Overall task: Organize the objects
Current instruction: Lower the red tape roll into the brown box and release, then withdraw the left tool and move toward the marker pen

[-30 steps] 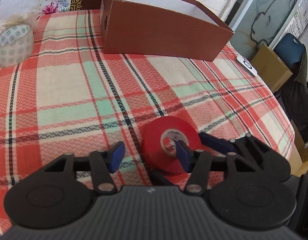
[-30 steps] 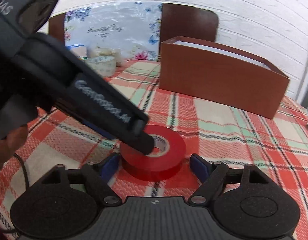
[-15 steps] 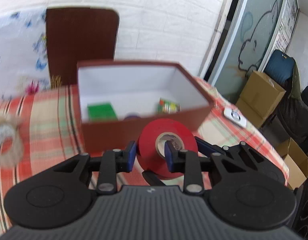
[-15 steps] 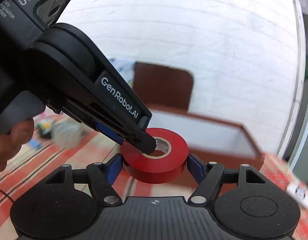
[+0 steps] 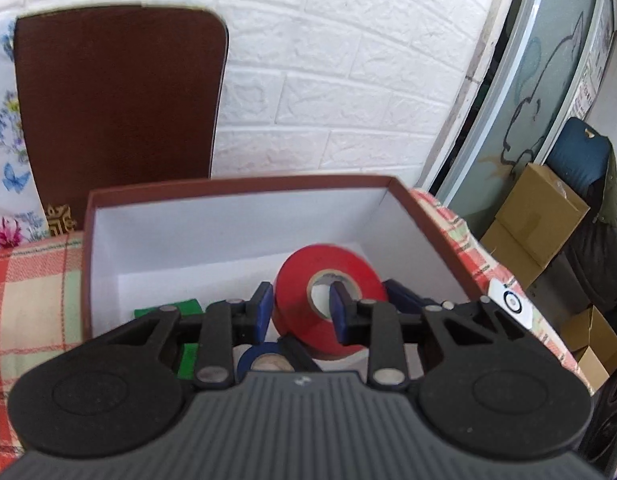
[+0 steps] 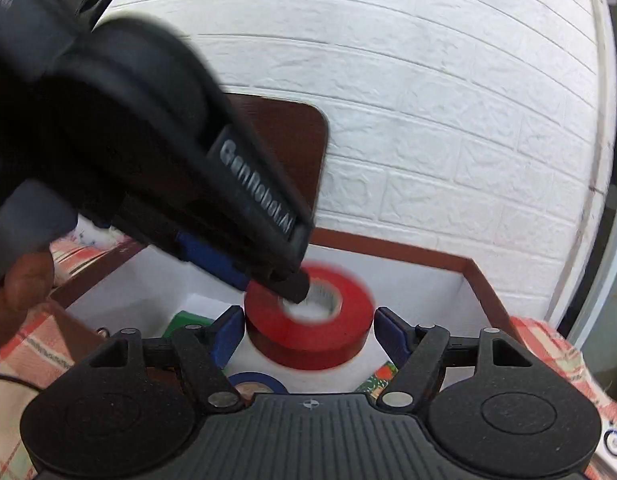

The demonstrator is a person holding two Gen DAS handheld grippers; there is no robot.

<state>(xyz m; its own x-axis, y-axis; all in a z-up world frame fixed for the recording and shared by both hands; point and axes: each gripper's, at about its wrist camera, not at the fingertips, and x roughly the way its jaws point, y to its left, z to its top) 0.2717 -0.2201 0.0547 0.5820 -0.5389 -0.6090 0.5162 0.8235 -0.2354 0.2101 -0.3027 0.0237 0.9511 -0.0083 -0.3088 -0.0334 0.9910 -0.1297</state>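
Observation:
A red tape roll point(image 5: 296, 292) hangs above the open brown box point(image 5: 244, 186) with a white inside. My left gripper point(image 5: 300, 308) is shut on the roll's wall, one pad outside and one in its core. In the right wrist view the roll point(image 6: 308, 332) sits between the pads of my right gripper point(image 6: 308, 330), which stand at its sides with small gaps. The left gripper's body point(image 6: 180, 168) crosses that view from the upper left. The brown box point(image 6: 480, 280) lies below.
Inside the box lie a blue tape roll point(image 5: 264, 360), a green block point(image 5: 168, 308) and a colourful cube point(image 6: 378, 378). A brown chair back point(image 5: 116, 112) and a white brick wall stand behind. A plaid cloth point(image 5: 32, 280) covers the table. Cardboard boxes point(image 5: 536, 216) stand at right.
Both grippers have lifted the red roll off the plaid cloth and carried it forward over the open box. The left gripper closed on the roll's wall during the lift.

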